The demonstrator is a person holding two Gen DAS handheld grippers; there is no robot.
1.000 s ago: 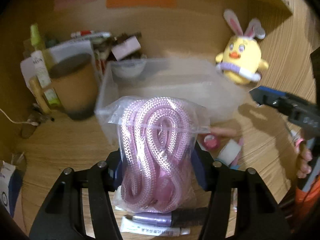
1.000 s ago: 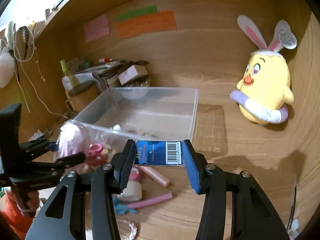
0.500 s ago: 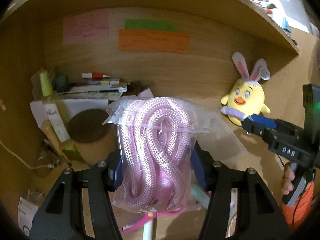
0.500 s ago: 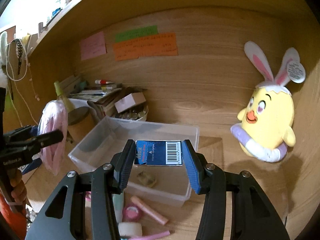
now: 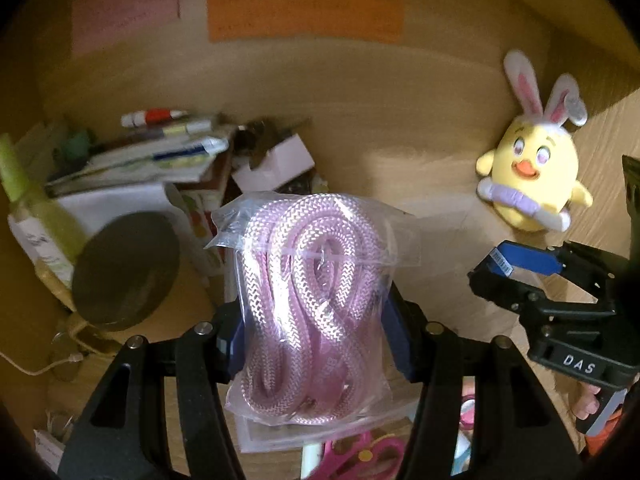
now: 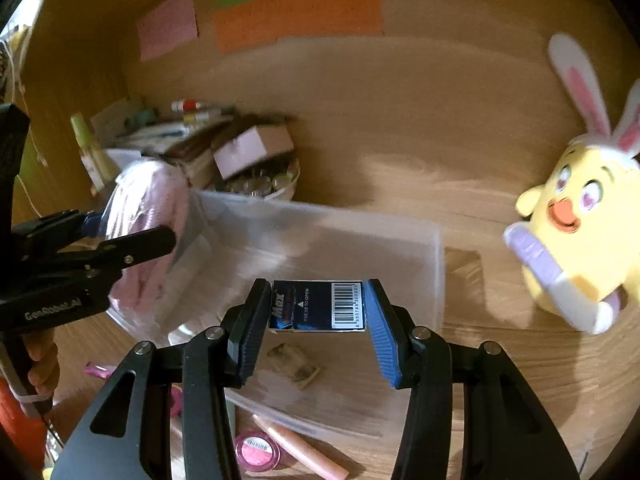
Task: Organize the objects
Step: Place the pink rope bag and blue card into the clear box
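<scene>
— What do the tongs hold?

— The left gripper (image 5: 316,344) clamps a bag of pink rope (image 5: 308,312); the right gripper (image 6: 318,332) pinches a small blue box (image 6: 318,306), both above the clear bin (image 6: 400,240).

— Around them?

— A yellow plush chick (image 6: 580,248) at right, pink scissors (image 5: 360,456) below the bag, clutter behind.

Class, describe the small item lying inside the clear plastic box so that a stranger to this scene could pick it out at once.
Start at the clear plastic box on the wooden desk, left of the yellow plush chick. On its floor, near the front wall, lies a small crumpled greenish-brown wrapper. It is the only thing seen resting in the box; the pink items lie outside.
</scene>
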